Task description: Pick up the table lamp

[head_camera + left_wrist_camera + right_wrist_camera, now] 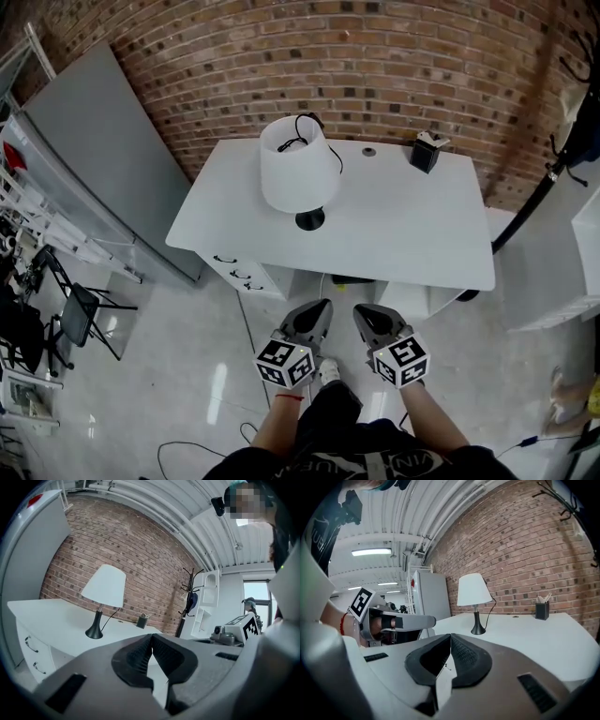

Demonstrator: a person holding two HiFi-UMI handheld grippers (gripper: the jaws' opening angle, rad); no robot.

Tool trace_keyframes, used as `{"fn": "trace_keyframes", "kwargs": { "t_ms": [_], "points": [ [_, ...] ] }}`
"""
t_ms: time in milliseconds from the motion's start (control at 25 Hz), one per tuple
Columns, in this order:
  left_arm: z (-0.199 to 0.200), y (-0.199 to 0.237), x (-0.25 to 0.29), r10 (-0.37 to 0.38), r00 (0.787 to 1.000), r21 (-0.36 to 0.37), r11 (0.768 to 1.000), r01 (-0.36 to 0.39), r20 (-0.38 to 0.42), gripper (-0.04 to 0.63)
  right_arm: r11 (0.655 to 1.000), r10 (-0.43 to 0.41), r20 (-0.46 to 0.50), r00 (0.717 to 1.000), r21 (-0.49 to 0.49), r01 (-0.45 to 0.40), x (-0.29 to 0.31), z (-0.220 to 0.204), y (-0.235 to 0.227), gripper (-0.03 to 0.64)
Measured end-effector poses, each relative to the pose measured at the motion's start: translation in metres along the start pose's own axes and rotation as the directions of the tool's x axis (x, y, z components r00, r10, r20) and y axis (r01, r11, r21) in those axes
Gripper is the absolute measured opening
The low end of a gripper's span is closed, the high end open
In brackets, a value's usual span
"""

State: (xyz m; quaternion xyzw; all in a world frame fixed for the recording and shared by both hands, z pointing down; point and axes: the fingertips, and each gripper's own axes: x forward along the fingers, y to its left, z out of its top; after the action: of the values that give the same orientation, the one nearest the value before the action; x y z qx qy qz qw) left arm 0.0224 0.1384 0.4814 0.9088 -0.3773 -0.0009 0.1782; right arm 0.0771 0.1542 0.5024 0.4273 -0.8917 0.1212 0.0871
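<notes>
Two grippers side by side, left gripper and right gripper, each with jaws pressed together on nothing, short of the white table; table lamp upright on it, untouched

The person wears a dark top with pale lettering across it, dark trousers and a white shoe. The forearms are bare, and a thin red band circles the wrist behind the left gripper. That tool and the right gripper share one build: a smooth grey moulded shell that narrows toward the fingers, with a dark rectangular slot sunk into it on either side behind them. The fingers are black, wedge-shaped and finely ribbed on their inner faces. Behind the fingers, each shell carries a white cube printed with black square markers.
</notes>
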Motion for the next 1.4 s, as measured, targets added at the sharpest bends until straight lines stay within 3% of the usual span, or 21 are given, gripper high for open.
{"fn": "trace_keyframes", "kwargs": {
  "t_ms": [760, 1120, 1400],
  "points": [
    [0.038, 0.121, 0.081, -0.089, 0.996, -0.101, 0.991, 0.089, 0.003, 0.008, 1.0, 0.017, -0.054, 0.998, 0.004, -0.017, 0.15, 0.033, -0.054, 0.003],
    [0.028, 0.142, 0.103, -0.126, 0.992, -0.141, 0.982, 0.125, -0.001, 0.008, 1.0, 0.022, -0.056, 0.998, -0.013, -0.023, 0.181, 0.032, -0.067, 0.003],
    [0.028, 0.15, 0.116, -0.172, 0.983, -0.184, 0.966, 0.18, 0.059, 0.008, 0.998, 0.051, -0.043, 0.998, -0.019, -0.052, 0.204, 0.026, -0.077, 0.003]
  ]
}}
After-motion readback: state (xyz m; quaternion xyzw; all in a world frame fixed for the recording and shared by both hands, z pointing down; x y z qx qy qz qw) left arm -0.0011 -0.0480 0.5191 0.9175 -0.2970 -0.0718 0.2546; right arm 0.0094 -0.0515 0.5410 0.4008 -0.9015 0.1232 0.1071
